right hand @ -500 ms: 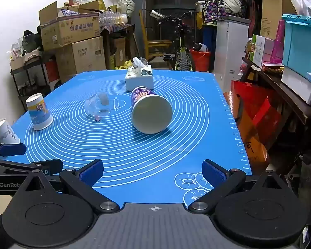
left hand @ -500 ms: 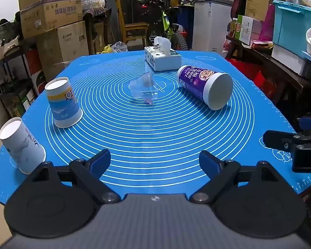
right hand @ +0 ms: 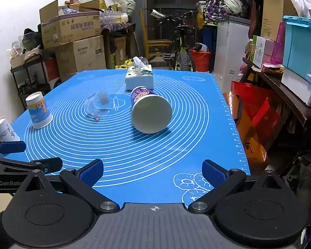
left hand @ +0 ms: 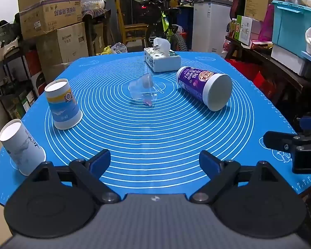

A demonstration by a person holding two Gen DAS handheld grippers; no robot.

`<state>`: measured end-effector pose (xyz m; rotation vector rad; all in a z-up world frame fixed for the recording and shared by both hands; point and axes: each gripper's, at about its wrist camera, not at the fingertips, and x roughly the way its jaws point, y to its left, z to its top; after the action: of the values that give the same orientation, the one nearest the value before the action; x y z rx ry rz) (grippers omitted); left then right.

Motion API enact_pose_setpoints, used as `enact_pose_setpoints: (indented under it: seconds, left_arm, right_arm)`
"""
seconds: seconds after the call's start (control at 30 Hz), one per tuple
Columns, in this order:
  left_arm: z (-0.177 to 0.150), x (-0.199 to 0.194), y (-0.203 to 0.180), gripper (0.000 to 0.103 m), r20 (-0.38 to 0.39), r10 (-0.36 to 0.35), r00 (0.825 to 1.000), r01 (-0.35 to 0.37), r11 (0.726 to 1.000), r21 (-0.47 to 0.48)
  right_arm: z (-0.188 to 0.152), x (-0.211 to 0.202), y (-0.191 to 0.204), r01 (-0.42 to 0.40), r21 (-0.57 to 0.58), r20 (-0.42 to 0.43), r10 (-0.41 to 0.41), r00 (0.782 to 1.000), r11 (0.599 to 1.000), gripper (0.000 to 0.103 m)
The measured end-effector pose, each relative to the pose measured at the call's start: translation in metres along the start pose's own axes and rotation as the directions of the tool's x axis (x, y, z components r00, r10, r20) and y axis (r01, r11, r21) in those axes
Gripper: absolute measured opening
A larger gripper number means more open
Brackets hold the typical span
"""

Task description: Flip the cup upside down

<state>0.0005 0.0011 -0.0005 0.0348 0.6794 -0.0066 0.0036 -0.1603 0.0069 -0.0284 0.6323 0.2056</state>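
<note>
While both grippers hang low over the near edge of the blue mat (left hand: 155, 141), neither touches anything. The left gripper (left hand: 154, 162) points toward 12 o'clock, its blue-padded fingers (left hand: 99, 161) spread wide with only mat between them. The right gripper (right hand: 153, 171) is level beside it, likewise spread wide and holding nothing; in the left wrist view its side shows at 3 o'clock. In the right wrist view, the left gripper's body at 9 o'clock carries the lettering "GenRobo", cut off by the frame.

The purple cup (left hand: 204, 87) lies on its side on the mat at about 1 o'clock from the left gripper, its white round end turned toward the cameras, well apart from both grippers. Its label bears Chinese characters and a round gold emblem, too small to read. A clear plastic cup (left hand: 144, 90) lies tipped at 12 o'clock, and just behind both sits a tissue box (left hand: 161, 60). At 10 o'clock a blue-and-yellow paper cup (left hand: 63, 104) stands mouth down, and at 9 o'clock a white paper cup (left hand: 20, 147) does the same, with dark brush-style characters on its side. Beyond the mat, a cardboard box (left hand: 72, 41) shows printing I cannot make out.
</note>
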Motion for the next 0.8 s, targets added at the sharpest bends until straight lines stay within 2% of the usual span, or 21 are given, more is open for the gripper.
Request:
enact_pose_setpoints:
  seconds: [0.8]
  left_arm:
    - [-0.0016, 0.0026, -0.0006, 0.092, -0.009, -0.015, 1.0, 0.015, 1.0, 0.002]
  right_arm:
    - [0.0021, 0.0005, 0.0063, 0.006, -0.029, -0.015, -0.007, 1.0, 1.0, 0.101]
